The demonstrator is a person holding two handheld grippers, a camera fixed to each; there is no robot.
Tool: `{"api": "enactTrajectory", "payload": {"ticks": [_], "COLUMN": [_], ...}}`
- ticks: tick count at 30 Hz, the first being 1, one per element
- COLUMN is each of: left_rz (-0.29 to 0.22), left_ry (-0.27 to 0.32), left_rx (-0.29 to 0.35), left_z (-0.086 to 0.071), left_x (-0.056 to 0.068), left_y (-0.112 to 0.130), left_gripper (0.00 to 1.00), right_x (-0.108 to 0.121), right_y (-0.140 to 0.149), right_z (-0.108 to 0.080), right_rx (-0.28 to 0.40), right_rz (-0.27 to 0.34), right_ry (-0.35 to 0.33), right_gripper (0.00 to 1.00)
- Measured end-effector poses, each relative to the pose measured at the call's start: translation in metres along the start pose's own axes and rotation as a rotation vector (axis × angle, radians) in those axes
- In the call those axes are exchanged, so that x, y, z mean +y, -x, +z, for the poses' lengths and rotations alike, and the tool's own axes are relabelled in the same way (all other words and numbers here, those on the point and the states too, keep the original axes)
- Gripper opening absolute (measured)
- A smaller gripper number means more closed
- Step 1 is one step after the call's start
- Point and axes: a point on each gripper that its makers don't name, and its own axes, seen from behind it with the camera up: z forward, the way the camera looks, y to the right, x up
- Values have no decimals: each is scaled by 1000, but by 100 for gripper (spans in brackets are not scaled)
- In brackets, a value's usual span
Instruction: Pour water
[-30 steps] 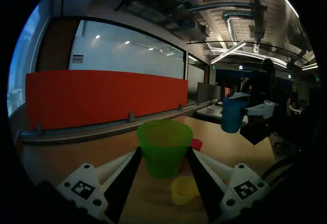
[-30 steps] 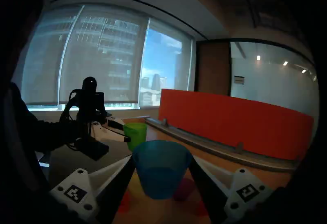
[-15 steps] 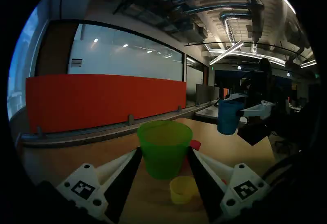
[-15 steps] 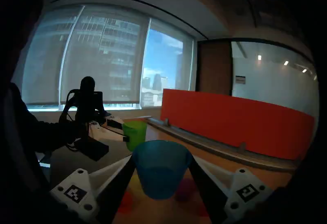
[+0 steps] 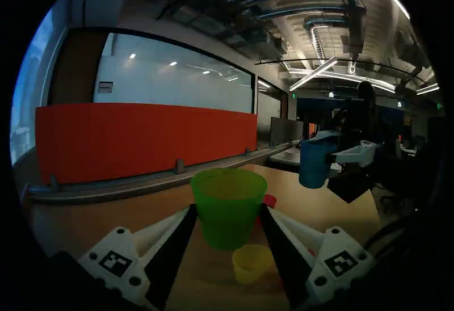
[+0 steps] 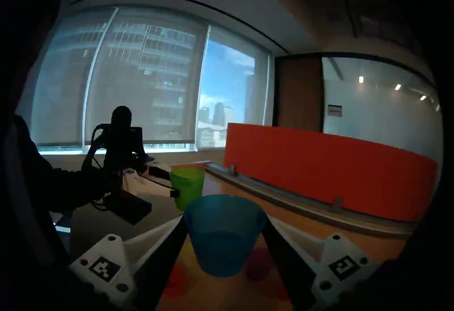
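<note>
yellow cup (image 5: 249, 263) & red cup (image 5: 271, 200) block desk (image 5: 102, 214) under left tool (image 5: 227, 210); air above them prob. open.

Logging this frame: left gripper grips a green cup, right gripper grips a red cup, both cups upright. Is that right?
Not quite. The right gripper grips a blue cup, not a red one; the right gripper view shows it. The rest holds: the left gripper grips the green cup, and both cups are upright.
</note>
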Motion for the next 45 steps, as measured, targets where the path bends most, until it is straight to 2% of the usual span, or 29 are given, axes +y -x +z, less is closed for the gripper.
{"api": "enactTrajectory", "payload": {"ticks": [9, 15, 24, 36, 45], "left_rz": [5, 7, 35, 20, 27], "left_ry": [-2, -16, -14, -8, 3], "left_rx": [4, 8, -9, -2, 0], "left_z": [-1, -4, -8, -16, -25], "left_x": [4, 1, 4, 9, 20], "left_y": [0, 0, 2, 1, -1], "left_gripper": [80, 80, 80, 80, 80], "right_x": [0, -1, -2, -4, -3], "right_y": [0, -2, -4, -9, -23], "right_z": [0, 0, 3, 10, 25], "right_rx": [0, 1, 1, -4, 6], "right_rz": [-1, -2, -5, -46, -94], "right_ry": [2, 0, -3, -15, -32], "right_gripper": [92, 92, 92, 91, 91]}}
